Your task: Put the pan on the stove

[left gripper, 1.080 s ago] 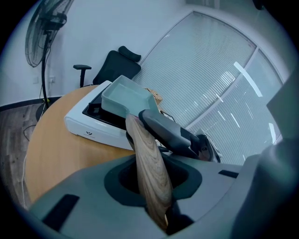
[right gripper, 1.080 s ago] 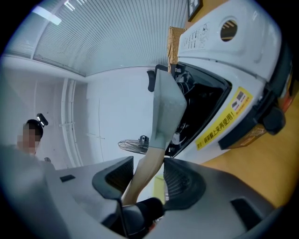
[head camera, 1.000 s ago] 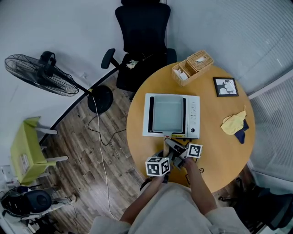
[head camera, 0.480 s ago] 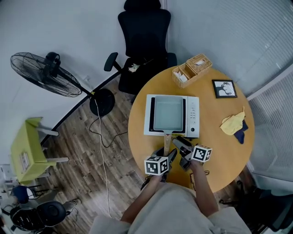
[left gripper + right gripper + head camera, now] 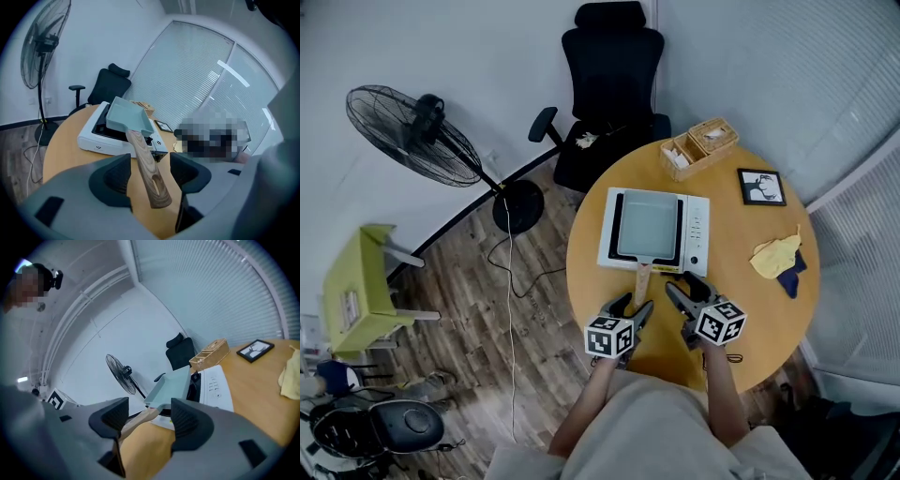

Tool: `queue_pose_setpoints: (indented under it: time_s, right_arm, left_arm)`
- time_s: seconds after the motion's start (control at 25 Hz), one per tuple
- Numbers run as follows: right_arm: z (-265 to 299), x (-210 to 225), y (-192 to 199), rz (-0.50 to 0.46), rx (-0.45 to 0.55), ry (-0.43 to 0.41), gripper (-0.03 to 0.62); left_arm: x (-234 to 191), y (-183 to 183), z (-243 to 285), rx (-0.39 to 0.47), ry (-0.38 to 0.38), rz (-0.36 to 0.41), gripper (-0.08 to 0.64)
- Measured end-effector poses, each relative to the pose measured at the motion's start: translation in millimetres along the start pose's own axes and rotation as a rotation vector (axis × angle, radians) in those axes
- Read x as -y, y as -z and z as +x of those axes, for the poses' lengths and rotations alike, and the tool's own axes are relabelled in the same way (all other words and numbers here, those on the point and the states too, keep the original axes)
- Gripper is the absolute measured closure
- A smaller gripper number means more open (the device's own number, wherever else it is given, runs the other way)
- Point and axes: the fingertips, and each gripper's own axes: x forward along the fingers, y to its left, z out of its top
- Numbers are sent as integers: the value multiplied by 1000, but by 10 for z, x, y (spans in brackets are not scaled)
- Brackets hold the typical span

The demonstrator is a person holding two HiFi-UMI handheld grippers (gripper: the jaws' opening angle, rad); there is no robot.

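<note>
A square grey-green pan (image 5: 647,225) sits on the white stove (image 5: 697,230) in the middle of the round wooden table (image 5: 769,319). Its wooden handle (image 5: 643,278) points toward me over the stove's front edge. My left gripper (image 5: 630,309) is just below the handle's end; its jaws are opening. In the left gripper view the handle (image 5: 150,173) runs between the pads without touching them. My right gripper (image 5: 684,292) stands open to the right of the handle. In the right gripper view the pan (image 5: 171,383) and handle (image 5: 140,418) lie beyond its spread fingers.
At the table's far side stand a wicker box (image 5: 698,145) and a small picture frame (image 5: 760,186). A yellow cloth (image 5: 776,253) on a dark one lies at the right. A black office chair (image 5: 609,75) and a floor fan (image 5: 412,136) stand behind the table.
Both grippers have opened and drawn back toward me, off the pan's handle. The pan stays on the stove.
</note>
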Motion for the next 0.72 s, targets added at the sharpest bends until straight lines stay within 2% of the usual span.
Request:
queue_pose_setpoints:
  time_s: [0.36,0.56,0.72]
  right_arm:
    - [-128,-185,33,-203,-62,21,319]
    - [-172,-279,86,-235,-82,27,319]
    - [-181,-357,112,-254,-90,33,319]
  left_arm:
    - [-59,-283,-359,194,-62,13,296]
    - [35,-354,-477,232,-116,127,296]
    - [90,-389,-523,247,-122,164,296]
